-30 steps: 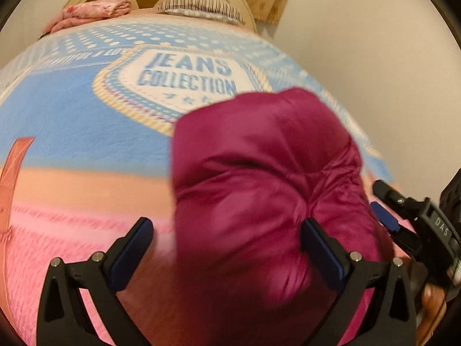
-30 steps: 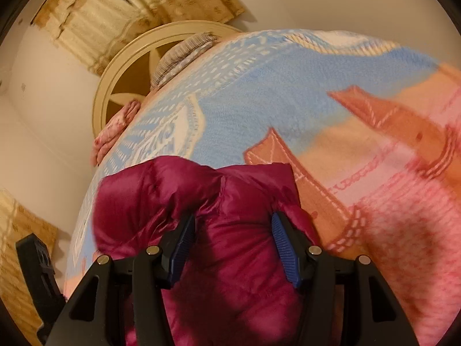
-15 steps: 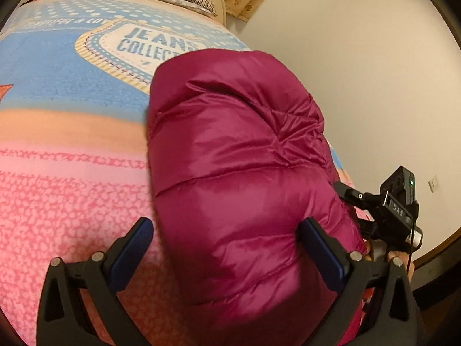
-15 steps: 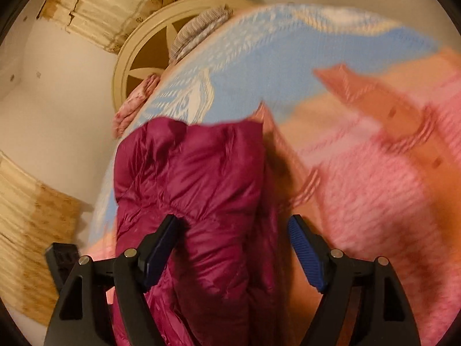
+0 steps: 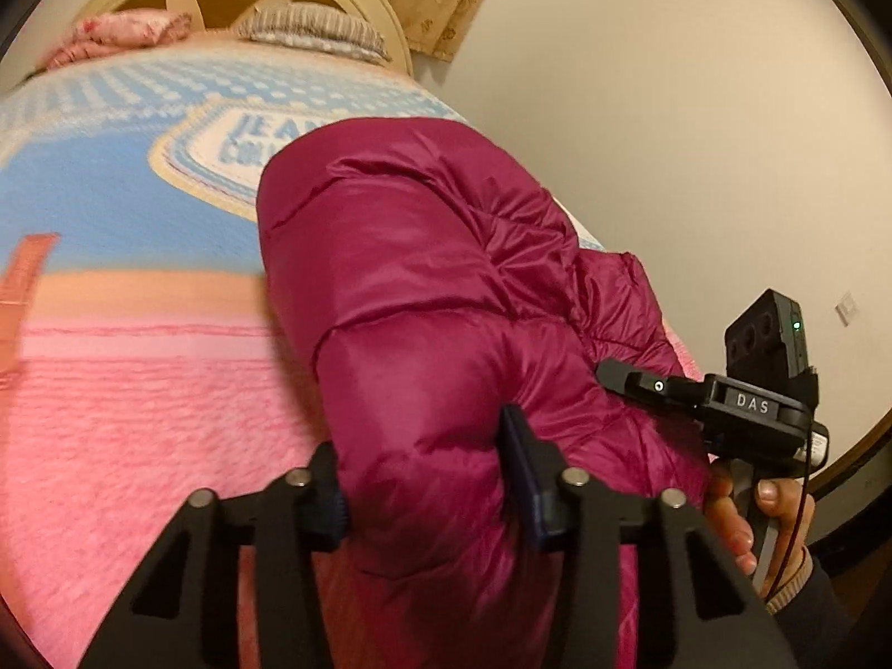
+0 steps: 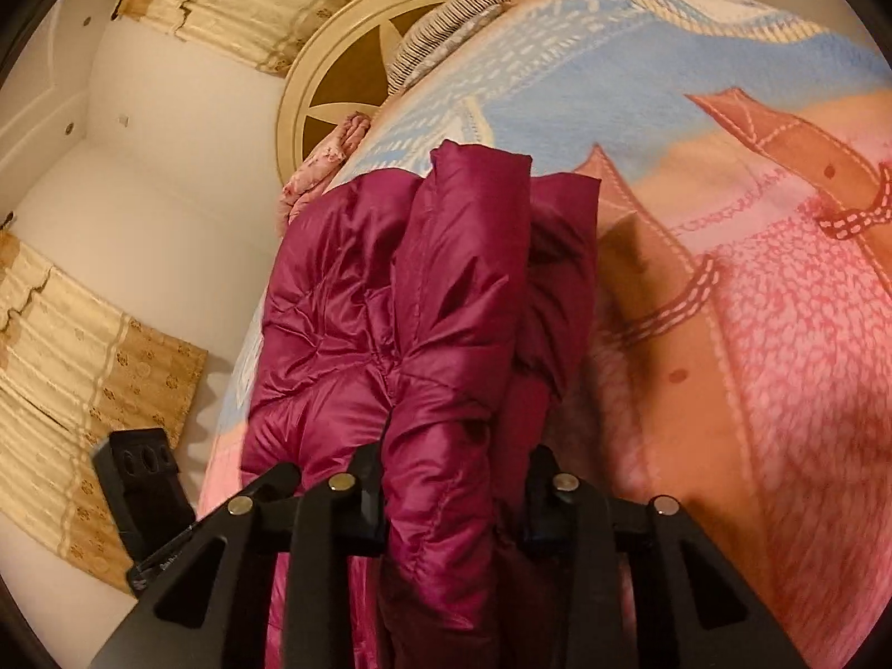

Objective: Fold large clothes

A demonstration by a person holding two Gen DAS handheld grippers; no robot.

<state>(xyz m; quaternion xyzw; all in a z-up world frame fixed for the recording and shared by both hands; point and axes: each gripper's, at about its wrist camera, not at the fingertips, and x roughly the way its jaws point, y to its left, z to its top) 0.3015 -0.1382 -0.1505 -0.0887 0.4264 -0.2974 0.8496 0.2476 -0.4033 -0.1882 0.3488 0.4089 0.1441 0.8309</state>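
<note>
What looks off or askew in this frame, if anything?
Nothing damaged or spilled. The magenta puffer jacket lies bunched at the bed's edge; the left gripper and right gripper are both closing with its padding between their jaws.

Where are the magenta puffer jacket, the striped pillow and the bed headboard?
Magenta puffer jacket (image 5: pixel 446 290), left wrist view, on its shiny quilted top panel.
Striped pillow (image 5: pixel 312 28), left wrist view, on the middle of its striped edge.
Bed headboard (image 6: pixel 334 61), right wrist view, on its cream curved rim.
</note>
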